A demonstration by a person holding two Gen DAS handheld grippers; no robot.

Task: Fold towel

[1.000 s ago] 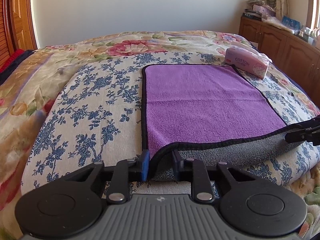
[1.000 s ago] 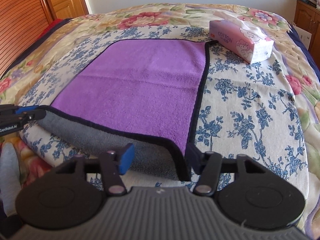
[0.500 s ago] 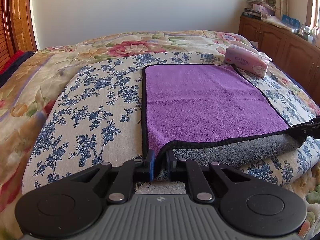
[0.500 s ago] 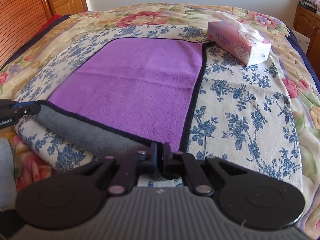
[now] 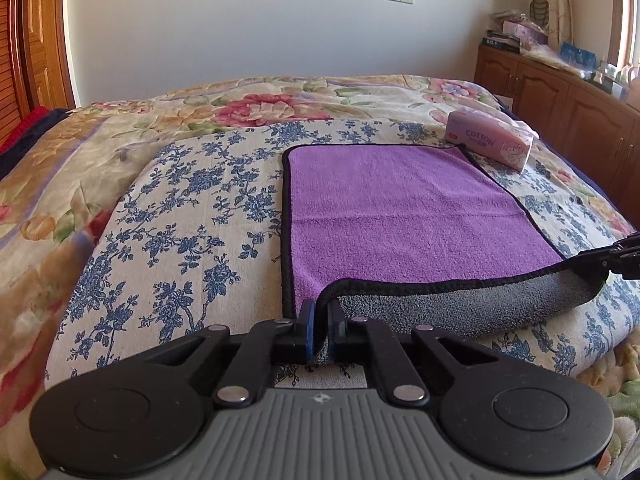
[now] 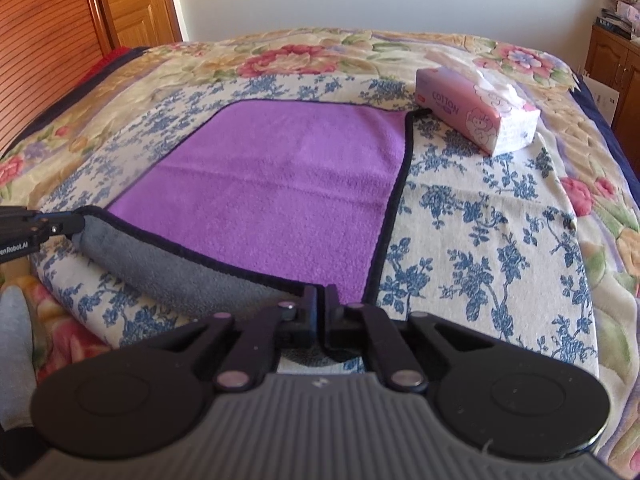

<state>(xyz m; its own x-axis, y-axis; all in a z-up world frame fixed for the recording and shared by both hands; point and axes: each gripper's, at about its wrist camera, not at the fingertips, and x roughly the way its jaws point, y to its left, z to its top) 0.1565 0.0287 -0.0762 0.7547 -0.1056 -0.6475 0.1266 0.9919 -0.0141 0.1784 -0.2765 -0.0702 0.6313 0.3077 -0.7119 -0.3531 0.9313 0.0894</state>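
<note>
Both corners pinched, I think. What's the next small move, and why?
Probably lift both near corners together and carry them toward the far edge. The left hand-held gripper and right hand-held gripper each look shut on a corner of the purple towel, whose grey underside already curls up.

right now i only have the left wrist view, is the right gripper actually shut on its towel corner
observer: yes, the right gripper has its jaws shut on the towel at its near right corner.
operator: anything in its way going forward
observer: only flowered sheet beside it; the tissue box sits far back, by the towel's far right corner.
operator: anything else near
observer: something grey lies at that view's lower left; cannot tell what.
</note>
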